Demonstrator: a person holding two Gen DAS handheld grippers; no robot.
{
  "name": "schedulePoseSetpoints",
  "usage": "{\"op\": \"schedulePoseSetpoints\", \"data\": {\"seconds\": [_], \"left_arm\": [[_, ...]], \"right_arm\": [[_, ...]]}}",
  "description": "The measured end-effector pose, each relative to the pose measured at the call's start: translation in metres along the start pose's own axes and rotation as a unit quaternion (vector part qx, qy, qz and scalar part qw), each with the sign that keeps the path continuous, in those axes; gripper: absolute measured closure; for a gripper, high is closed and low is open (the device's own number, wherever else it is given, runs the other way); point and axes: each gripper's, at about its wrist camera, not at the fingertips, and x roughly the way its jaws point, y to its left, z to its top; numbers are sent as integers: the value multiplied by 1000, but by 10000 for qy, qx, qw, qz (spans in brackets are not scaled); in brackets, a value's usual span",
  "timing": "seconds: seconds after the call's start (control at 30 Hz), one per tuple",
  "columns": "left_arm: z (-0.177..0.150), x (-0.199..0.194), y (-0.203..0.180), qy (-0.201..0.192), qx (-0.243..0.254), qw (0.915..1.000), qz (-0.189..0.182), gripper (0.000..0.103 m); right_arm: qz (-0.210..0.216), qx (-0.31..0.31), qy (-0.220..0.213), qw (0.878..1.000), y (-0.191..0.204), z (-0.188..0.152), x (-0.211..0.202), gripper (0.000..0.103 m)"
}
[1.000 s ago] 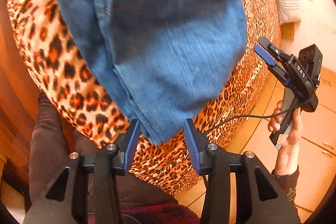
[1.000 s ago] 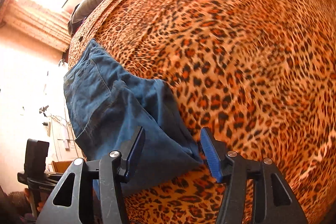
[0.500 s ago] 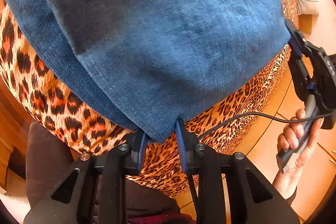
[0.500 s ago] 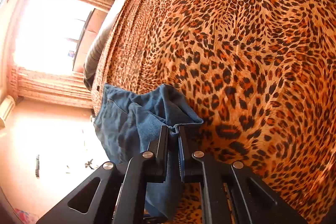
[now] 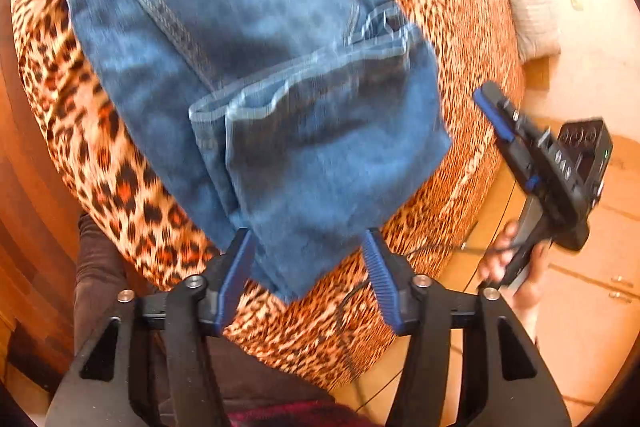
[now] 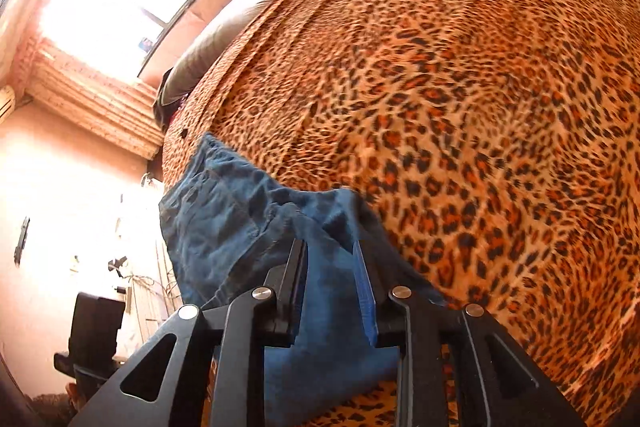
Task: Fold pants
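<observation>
The blue jeans (image 5: 256, 75) lie folded on the leopard-print bed cover (image 5: 452, 7); the leg hems rest across the upper part. My left gripper (image 5: 306, 247) is open, its fingers astride the near corner of the fold, not gripping it. In the left wrist view the right gripper (image 5: 496, 115) hangs off the bed's right side, held in a hand. In the right wrist view the jeans (image 6: 240, 211) lie bunched at the lower left, and my right gripper (image 6: 330, 251) is open just over their near edge.
The leopard cover (image 6: 460, 87) spreads wide to the right in the right wrist view. A bright window (image 6: 116, 3) and curtains are at the far left. A tiled floor (image 5: 580, 287) and a pale cushion (image 5: 532, 15) lie right of the bed.
Both grippers were shut on the folded edge half a second ago; both have opened and let the denim go. The jeans have settled on the bed, and the grippers have drawn back.
</observation>
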Motion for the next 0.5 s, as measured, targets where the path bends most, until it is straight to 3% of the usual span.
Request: {"op": "schedulePoseSetpoints", "data": {"seconds": [0.1,0.17,0.23,0.27,0.33,0.43,0.5], "left_arm": [[21,1,9,-388,-245,9989,27,46],[26,20,19,-318,-407,9984,228,49],[27,26,33,-270,-415,9983,320,66],[25,22,36,-274,-392,9985,262,69],[22,11,47,-150,-406,9991,49,69],[16,-17,67,-160,-359,9991,-170,68],[16,-39,82,-298,-367,9986,-255,59]], "right_arm": [[171,-239,77,9995,28,-1,31,78],[69,-141,209,9997,30,1,57,78],[-410,-45,467,9981,20,1,85,84],[-608,-21,643,9961,14,-1,97,85],[-615,29,630,9961,9,-4,99,89],[-702,-38,687,9952,12,-2,86,83],[-771,-166,680,9946,18,6,82,76]]}}
